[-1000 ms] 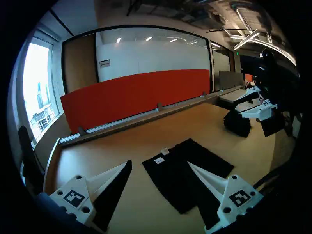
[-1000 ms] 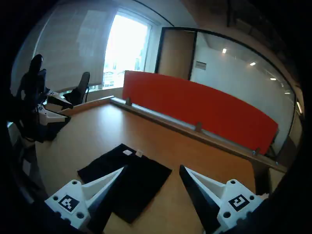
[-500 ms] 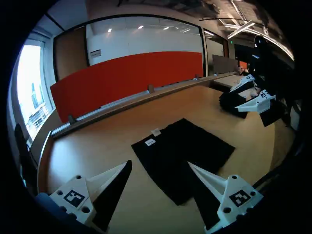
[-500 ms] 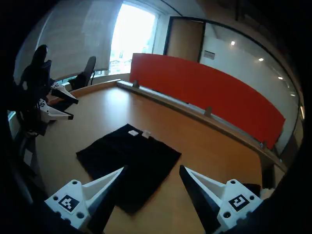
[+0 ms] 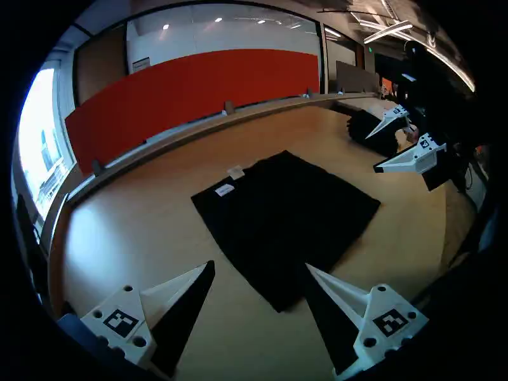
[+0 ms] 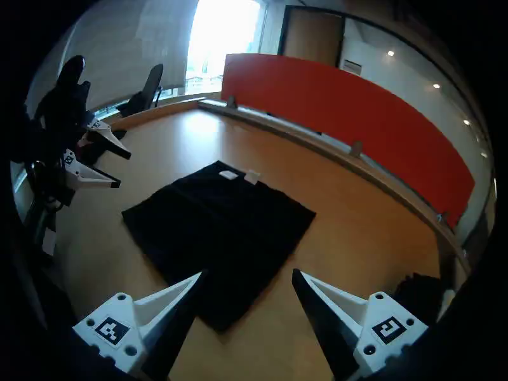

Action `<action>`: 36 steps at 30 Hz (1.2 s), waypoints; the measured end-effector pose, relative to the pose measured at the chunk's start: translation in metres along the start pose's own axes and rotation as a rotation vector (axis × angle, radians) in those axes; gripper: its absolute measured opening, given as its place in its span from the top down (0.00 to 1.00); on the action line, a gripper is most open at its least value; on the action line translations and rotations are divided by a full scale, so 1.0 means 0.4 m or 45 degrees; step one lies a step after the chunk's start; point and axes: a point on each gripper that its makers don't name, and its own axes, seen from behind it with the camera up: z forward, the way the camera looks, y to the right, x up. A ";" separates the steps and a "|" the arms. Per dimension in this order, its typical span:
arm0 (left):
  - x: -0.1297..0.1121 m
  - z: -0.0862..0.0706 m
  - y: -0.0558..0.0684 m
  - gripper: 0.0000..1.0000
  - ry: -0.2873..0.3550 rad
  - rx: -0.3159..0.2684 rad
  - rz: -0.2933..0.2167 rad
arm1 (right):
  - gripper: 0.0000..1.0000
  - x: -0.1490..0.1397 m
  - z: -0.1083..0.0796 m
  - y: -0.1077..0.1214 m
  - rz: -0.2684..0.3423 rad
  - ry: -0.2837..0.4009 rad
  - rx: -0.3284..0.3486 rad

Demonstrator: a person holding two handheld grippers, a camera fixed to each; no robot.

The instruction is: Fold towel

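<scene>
The left gripper point(image 5: 258, 265) hovers with fingers spread wide, holding nothing; just ahead the black towel point(image 5: 286, 209) lies flat on the wooden table point(image 5: 127, 216), white tags point(image 5: 223, 189) at its far edge; the right gripper point(image 6: 246, 272) is likewise wide and empty. The cloth looks soft, light and limp, likely to sag or slide, so pinch two corners, one each.

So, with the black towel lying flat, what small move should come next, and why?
The black rectangular cloth towel lies flat on the wooden table. The left gripper and right gripper are open above it, holding nothing. So probably lower each to its nearest towel corner.
</scene>
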 end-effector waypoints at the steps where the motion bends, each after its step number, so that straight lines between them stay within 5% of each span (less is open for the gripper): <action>1: -0.011 0.005 0.004 0.06 -0.012 -0.006 0.002 | 0.00 -0.010 0.004 -0.003 -0.001 -0.009 0.004; 18: -0.138 0.067 0.070 0.05 -0.176 -0.105 -0.003 | 0.00 -0.172 0.044 -0.044 -0.018 -0.188 0.073; 36: -0.199 0.089 0.091 0.05 -0.314 -0.149 -0.023 | 0.03 -0.224 0.048 -0.065 -0.042 -0.264 0.152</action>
